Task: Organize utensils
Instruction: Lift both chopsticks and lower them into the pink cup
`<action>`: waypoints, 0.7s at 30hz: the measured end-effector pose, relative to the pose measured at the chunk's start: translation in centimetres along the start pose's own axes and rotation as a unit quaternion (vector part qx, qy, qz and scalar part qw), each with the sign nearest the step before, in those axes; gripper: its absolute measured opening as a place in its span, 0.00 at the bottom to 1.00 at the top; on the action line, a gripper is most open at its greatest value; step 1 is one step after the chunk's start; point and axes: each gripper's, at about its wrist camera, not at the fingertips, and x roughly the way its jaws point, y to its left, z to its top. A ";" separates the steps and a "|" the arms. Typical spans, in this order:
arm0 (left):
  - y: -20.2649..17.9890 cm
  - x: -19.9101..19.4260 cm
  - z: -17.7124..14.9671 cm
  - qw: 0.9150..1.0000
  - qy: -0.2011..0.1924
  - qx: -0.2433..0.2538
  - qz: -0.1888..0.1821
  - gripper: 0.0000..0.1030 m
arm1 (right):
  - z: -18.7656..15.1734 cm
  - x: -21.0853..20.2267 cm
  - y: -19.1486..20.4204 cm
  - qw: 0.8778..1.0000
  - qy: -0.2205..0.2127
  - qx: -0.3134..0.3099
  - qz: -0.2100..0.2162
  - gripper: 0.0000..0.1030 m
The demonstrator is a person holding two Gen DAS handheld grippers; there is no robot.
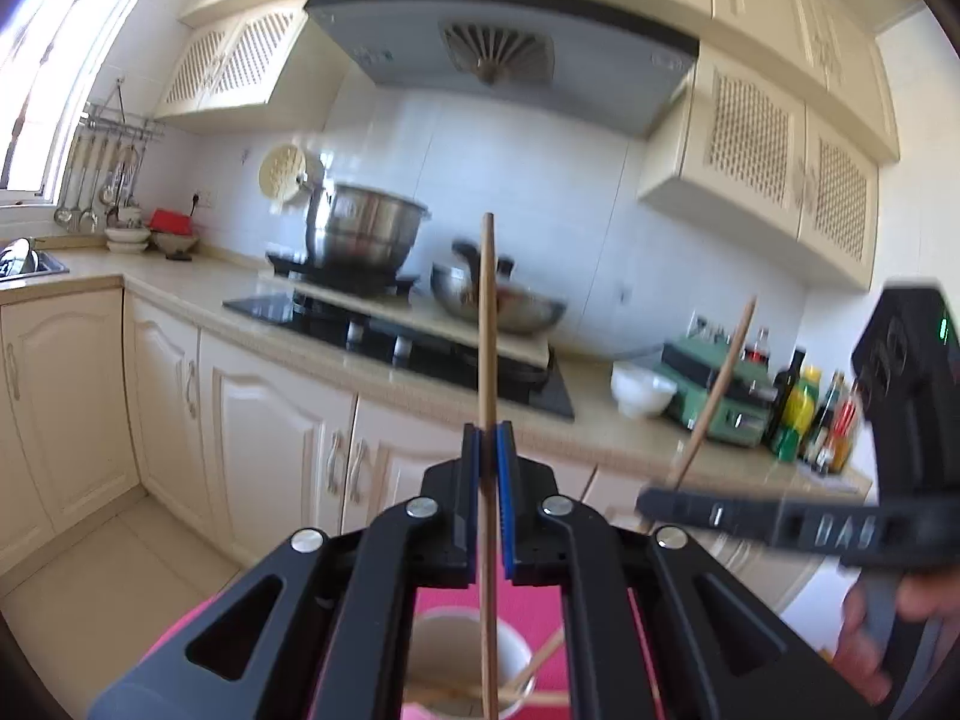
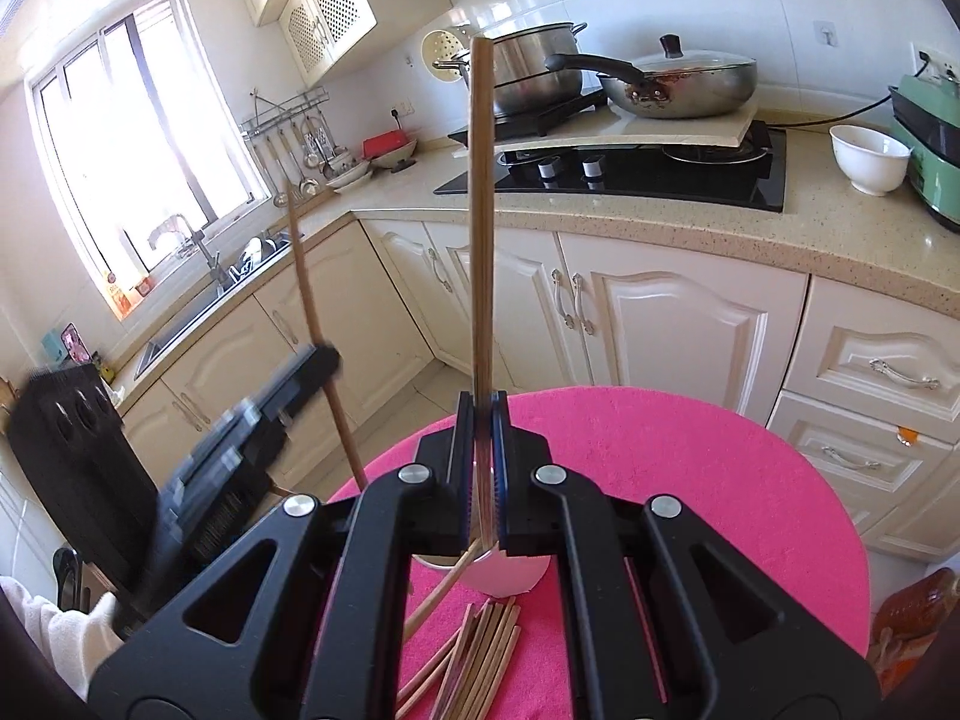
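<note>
- Left gripper (image 1: 487, 450): black frame, blue-lined pads pressed together on one chopstick (image 1: 489, 324). The stick stands upright, long axis crossing the fingers. Its top rises well above them; its lower end reaches down below the fingers into the mouth of the cup (image 1: 465, 666).
- Right gripper (image 2: 483, 420): same build, pads clamped on a second chopstick (image 2: 482, 210), also upright. Its lower end passes under the fingers to the cup (image 2: 510, 576) rim.
- Key relation: the cup sits directly beneath both sets of fingers, so each stick's axis already lines up with the opening. Neither hand looks clearly nearer; a release or short descent would likely seat either stick.
- Cup: white, round, smooth-walled, likely paper, open at top. At least one chopstick already leans inside.
- Loose chopsticks (image 2: 474, 654): slim, straight, brown wood or bamboo, matte, lying in a fanned bundle just behind the cup on the near side of the right fingers.
- Cloth (image 2: 690, 480): bright pink, napped, covering a round table.
- Risk, as judgement: thin round sticks may pivot between the pads.
</note>
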 end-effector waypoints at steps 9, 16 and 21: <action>-0.3 1.5 -0.4 1.000 -0.029 0.010 0.005 0.06 | -0.7 0.2 -0.3 1.000 -0.001 0.001 0.004 0.06; -0.8 1.4 -2.3 0.999 -0.015 0.035 0.011 0.06 | -0.9 0.3 -0.2 1.000 0.003 0.002 0.005 0.06; -1.1 0.7 -2.7 0.999 0.001 0.051 0.002 0.06 | -0.9 0.4 0.1 1.000 0.007 -0.001 0.006 0.06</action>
